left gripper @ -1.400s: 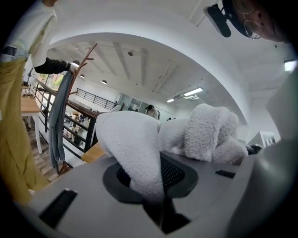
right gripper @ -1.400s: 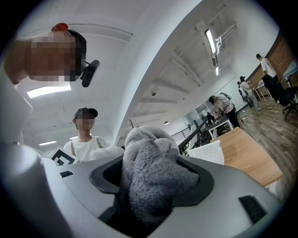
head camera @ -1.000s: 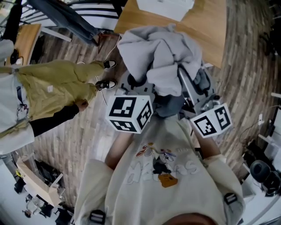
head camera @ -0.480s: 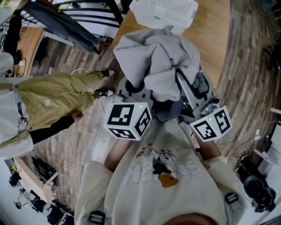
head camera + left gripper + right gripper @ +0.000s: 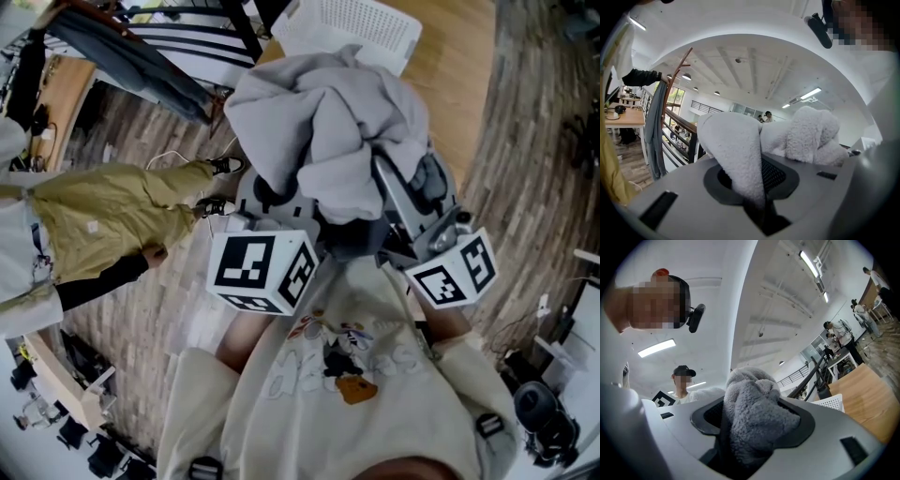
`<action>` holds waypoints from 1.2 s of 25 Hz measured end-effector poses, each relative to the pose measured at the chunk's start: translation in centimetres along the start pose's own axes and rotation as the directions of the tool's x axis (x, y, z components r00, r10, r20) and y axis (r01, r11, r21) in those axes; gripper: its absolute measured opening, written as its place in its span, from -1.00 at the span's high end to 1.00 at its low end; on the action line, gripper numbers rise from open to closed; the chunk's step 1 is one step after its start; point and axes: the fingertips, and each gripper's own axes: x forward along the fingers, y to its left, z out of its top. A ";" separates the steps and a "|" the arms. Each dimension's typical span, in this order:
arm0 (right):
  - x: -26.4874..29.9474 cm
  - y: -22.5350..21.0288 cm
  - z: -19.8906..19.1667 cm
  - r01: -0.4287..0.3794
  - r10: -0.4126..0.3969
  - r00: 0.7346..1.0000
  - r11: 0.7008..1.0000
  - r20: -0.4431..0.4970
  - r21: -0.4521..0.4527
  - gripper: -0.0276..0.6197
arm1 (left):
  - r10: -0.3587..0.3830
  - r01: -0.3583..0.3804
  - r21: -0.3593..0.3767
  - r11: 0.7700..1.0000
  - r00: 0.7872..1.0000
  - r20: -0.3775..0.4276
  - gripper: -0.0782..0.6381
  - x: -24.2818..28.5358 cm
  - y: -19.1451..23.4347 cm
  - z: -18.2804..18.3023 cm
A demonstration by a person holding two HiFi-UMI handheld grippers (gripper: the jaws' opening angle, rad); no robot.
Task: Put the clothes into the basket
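Over wood planks, left tongs and right tongs clamp fluffy fleece.

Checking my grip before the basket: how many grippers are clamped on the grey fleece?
2. The left gripper pinches a thin fold of the grey fleece; the right gripper clamps a thicker bunch.

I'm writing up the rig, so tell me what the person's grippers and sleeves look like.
The left gripper and right gripper have pale grey moulded bodies with dark recesses round the jaws. Each carries a white cube printed with black square markers. The sleeves are cream, part of a cartoon-print sweatshirt.
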 end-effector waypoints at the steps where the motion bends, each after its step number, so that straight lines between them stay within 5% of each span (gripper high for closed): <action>1: 0.3 -0.1 0.4 -0.004 0.004 1.000 1.000 0.004 -0.001 0.07 | 0.002 -0.002 0.002 1.000 1.000 0.003 0.58 0.2 -0.1 0.5; 30: 10.0 -8.5 10.4 0.008 -0.007 0.997 1.000 0.082 -0.019 0.07 | -0.048 0.048 0.037 0.998 0.999 0.013 0.58 13.2 -1.1 11.3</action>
